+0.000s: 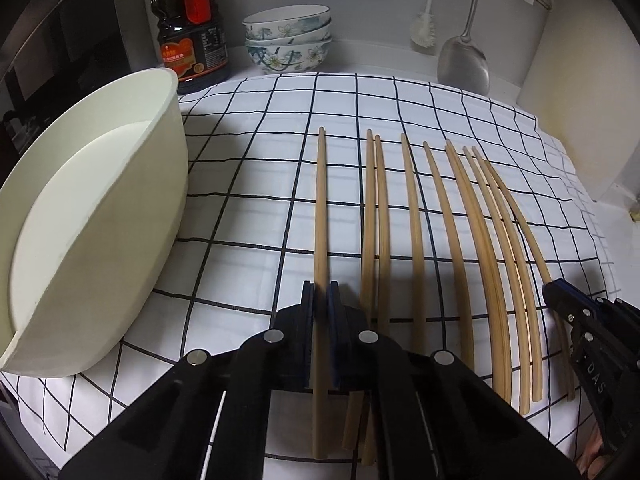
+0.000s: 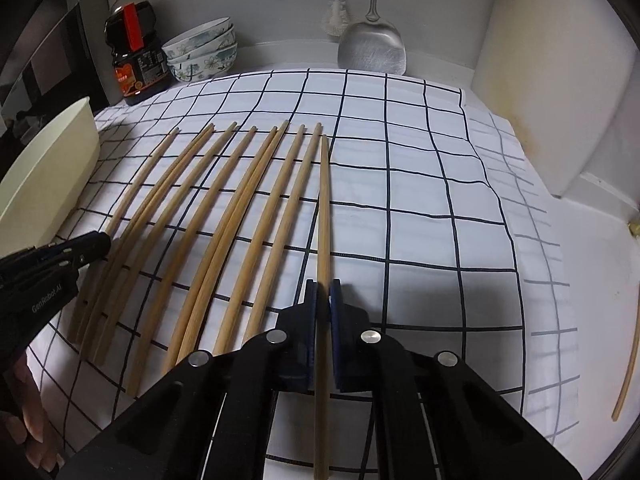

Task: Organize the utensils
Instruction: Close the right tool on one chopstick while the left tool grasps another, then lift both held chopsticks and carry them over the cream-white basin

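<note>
Several wooden chopsticks (image 1: 416,220) lie side by side on a white cloth with a dark grid (image 1: 256,160). My left gripper (image 1: 321,294) is shut on the leftmost chopstick (image 1: 321,200), which runs between its blue pads. In the right wrist view my right gripper (image 2: 323,292) is shut on the rightmost chopstick (image 2: 324,208) of the row (image 2: 224,220). Each gripper shows in the other's view: the right gripper (image 1: 554,294) at the row's right end, the left gripper (image 2: 102,242) at its left end. A cream tub (image 1: 100,220) stands left of the row.
At the back stand a dark sauce bottle (image 1: 188,32), stacked floral bowls (image 1: 288,36), a white brush (image 1: 424,28) and a metal spatula (image 1: 464,60). A lone chopstick (image 2: 628,368) lies off the cloth at far right. A wall closes the right side.
</note>
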`<state>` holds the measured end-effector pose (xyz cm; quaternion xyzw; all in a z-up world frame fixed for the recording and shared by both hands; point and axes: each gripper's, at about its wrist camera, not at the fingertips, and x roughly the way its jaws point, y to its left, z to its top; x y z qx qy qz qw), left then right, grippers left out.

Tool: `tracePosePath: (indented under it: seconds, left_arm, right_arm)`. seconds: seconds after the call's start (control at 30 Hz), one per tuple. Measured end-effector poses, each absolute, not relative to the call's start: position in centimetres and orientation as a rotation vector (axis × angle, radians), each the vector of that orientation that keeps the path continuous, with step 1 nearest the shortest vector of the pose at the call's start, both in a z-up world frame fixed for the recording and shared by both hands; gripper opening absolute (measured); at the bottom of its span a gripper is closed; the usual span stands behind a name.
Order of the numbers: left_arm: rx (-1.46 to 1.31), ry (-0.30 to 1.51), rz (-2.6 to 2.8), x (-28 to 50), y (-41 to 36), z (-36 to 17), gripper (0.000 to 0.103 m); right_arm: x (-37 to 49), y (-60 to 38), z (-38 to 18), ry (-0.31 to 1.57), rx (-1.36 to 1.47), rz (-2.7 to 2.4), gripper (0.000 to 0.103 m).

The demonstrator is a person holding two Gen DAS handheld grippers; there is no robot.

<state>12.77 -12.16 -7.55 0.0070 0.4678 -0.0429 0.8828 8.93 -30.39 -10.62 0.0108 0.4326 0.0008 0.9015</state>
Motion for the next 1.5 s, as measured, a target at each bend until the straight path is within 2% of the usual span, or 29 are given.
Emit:
tracePosePath:
  seconds: [0.27,0.6,0.97,1.23,1.5]
  left_arm:
    - [-0.03,0.966,-0.179,11.3,-11.3,-6.4,0.007]
    - [-0.094,0.896,-0.281,9.3,-8.1,-1.5,0.007]
    - [-0.148,0.776,-0.205,8.9,2.4,4.3,0.007]
    - [-0.167,0.785,-0.08,10.9,11.7,3.5,0.007]
    - [-0.205,0.856,-0.072,13.2,15.2,0.0,0.007]
  right_arm:
    - [7.9,-31.5,-9.1,0.843,0.122,0.035,0.006]
    - [6.4,-30.0,-5.6,0.769,0.208,0.124,0.006]
    - [7.7,-18.4,0.9,0.666,0.154,0.296,0.006]
    - [11.9,-7.5,1.0,0.724,0.094,0.421,0.006]
    - [15.2,-1.9,-1.8,0.853,0.053,0.441,0.006]
